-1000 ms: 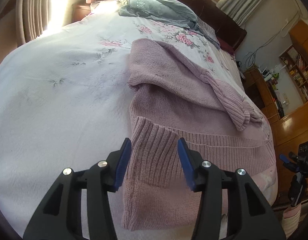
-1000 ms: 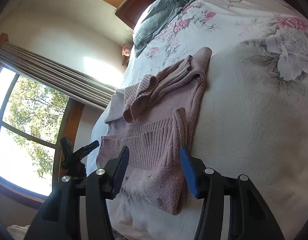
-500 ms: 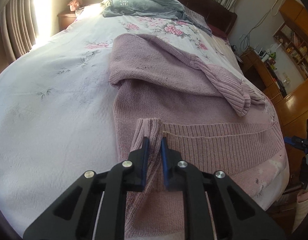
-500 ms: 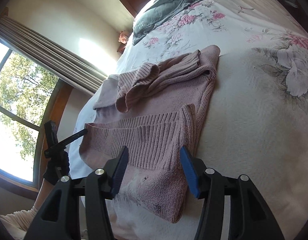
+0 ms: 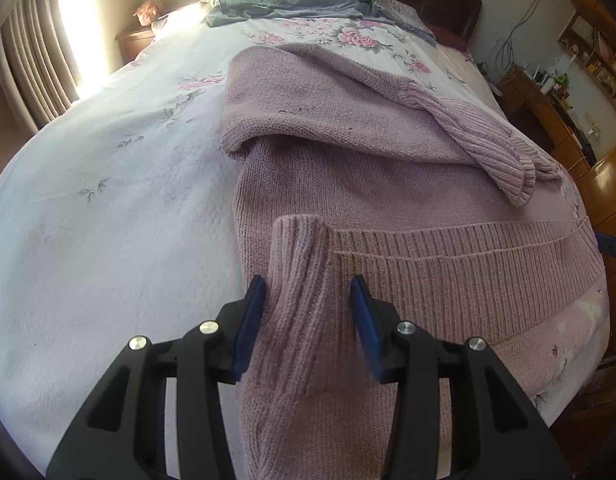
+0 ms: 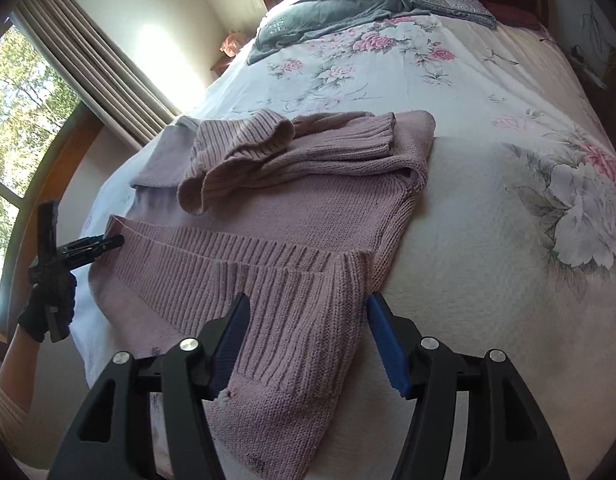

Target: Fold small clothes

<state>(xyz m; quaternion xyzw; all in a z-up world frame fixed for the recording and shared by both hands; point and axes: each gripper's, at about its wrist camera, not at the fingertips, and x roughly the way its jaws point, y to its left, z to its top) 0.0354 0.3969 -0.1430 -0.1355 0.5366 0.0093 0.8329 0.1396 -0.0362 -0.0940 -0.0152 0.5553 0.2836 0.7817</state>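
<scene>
A mauve knitted sweater (image 5: 388,184) lies flat on the bed, both sleeves folded across its chest. My left gripper (image 5: 308,304) is open around a raised fold of the ribbed hem (image 5: 299,264) at one bottom corner; the fold leans on the left pad, and a gap shows at the right pad. In the right wrist view, the sweater (image 6: 299,208) spreads ahead. My right gripper (image 6: 305,320) is open, its blue pads straddling the other hem corner (image 6: 308,312). The left gripper (image 6: 87,248), held by a gloved hand (image 6: 47,304), sits at the far hem corner.
The bed carries a white floral quilt (image 5: 107,200) with a grey garment (image 5: 291,0) and pillows at the headboard. A window and curtains (image 6: 107,60) flank one side. A wooden desk and shelves (image 5: 556,112) stand on the other. The sweater's hem lies near the bed's foot edge.
My left gripper closed on the hem corner half a second ago and now stands open again around the raised fold. My right gripper moved in over its hem corner, still open.
</scene>
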